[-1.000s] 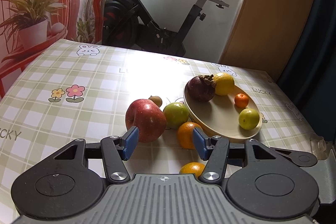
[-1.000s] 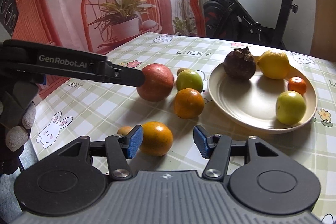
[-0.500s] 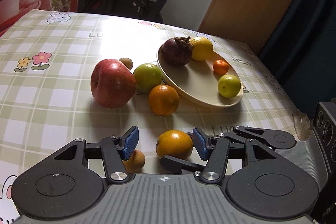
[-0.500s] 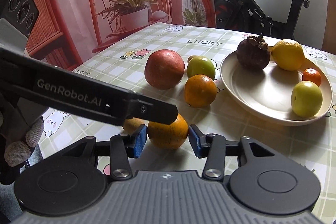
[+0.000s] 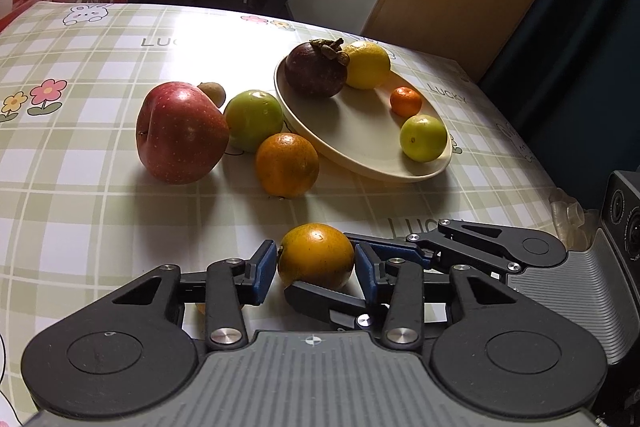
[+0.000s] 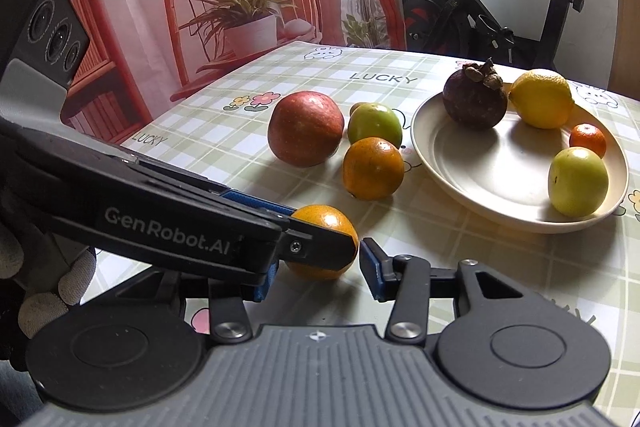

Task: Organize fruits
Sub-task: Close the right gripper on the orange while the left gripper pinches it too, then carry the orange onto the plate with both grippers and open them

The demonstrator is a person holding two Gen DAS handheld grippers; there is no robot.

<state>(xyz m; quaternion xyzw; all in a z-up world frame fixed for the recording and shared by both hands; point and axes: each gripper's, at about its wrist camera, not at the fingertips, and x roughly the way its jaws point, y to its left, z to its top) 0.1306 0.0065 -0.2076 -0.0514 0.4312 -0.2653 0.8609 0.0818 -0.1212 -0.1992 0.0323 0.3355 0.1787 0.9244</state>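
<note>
Left wrist view: the near orange (image 5: 316, 255) is bracketed on the bench (image 5: 100, 195) by the left claw (image 5: 315, 269), pads just short of contact, released, readied for the plate (image 5: 360, 131).

Right wrist view: the round orange (image 6: 332, 227), showing no long axis, is also flanked by the released right claw (image 6: 318, 275).

green-checked tablecloth (image 5: 100, 211), cream plate (image 5: 360, 143)

Table with a green checked cloth (image 5: 80, 155), on it sat a cream plate (image 5: 360, 163), a big red apple (image 5: 180, 135), a green fruit (image 5: 253, 119), two oranges (image 5: 287, 165) (image 5: 316, 255), a small brown fruit (image 5: 212, 91)
</note>
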